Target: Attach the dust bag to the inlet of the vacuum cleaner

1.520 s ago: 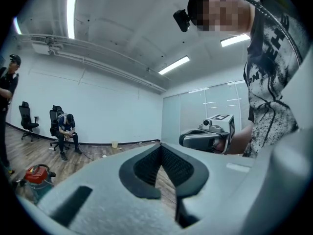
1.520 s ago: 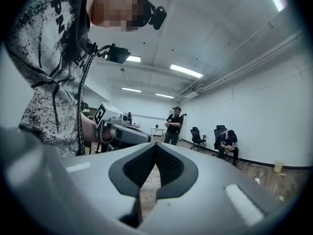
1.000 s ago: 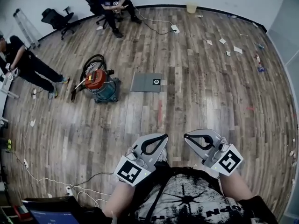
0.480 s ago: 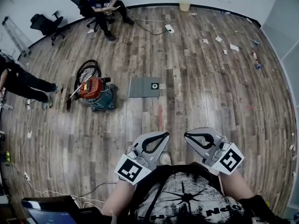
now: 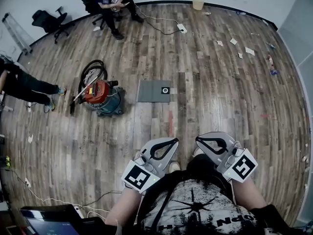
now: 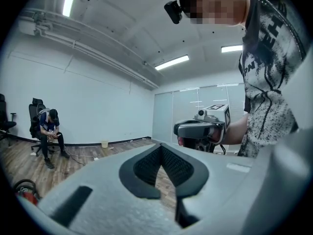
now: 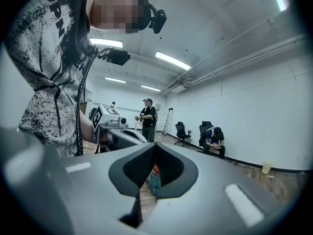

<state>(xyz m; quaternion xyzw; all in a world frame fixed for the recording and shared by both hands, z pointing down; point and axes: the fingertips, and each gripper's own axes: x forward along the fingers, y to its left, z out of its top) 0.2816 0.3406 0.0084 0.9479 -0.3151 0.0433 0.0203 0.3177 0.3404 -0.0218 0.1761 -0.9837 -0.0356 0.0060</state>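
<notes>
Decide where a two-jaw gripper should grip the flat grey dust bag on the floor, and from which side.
Probably the short edge beside the round collar of the dust bag, reached low from the side away from the vacuum cleaner. The bag lies flat on the wooden floor, so only an edge offers the jaws something to pinch, and the collar likely stiffens that end.

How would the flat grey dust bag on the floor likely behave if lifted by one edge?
The dust bag lies thin and flat, so it is probably light and floppy, sagging when lifted. Its ringed opening looks stiffer, likely a firmer hold. Lying flush on the wooden floor, its edge may be hard to get under.
</notes>
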